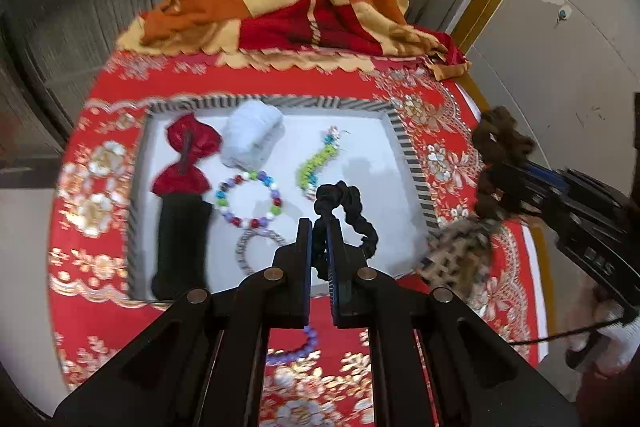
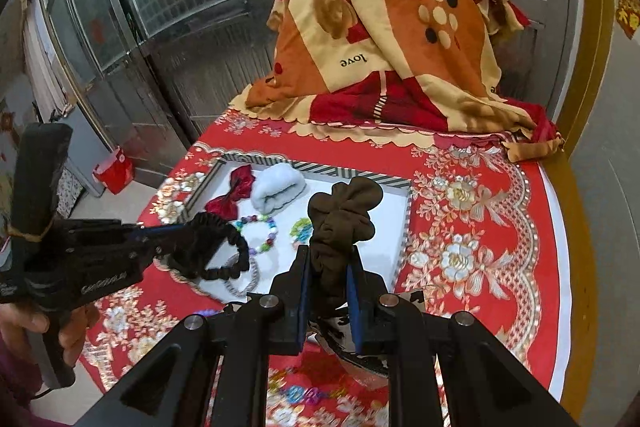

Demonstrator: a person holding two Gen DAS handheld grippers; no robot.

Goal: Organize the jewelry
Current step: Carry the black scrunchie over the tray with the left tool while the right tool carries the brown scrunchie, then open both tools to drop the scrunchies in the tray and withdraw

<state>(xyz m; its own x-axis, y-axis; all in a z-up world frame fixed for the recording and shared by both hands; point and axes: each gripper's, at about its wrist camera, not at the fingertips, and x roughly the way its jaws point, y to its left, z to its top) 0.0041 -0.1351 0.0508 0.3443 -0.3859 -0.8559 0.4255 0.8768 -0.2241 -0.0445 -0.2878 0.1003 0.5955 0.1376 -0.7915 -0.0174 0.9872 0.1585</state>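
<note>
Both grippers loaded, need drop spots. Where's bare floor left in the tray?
Free: tray right half, between green bead strand and striped right rim. Crowded: left half, with red bow, white scrunchie, bead bracelet.

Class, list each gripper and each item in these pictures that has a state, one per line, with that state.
left gripper: shut on black scrunchie
right gripper: shut on brown scrunchie
striped tray: open
white cloth: rolled, in tray
beaded bracelet: flat in tray

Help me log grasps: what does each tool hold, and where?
Left tool pinches the black scrunchie at one side of its loop. Right tool clamps the brown scrunchie at its lower end.
</note>
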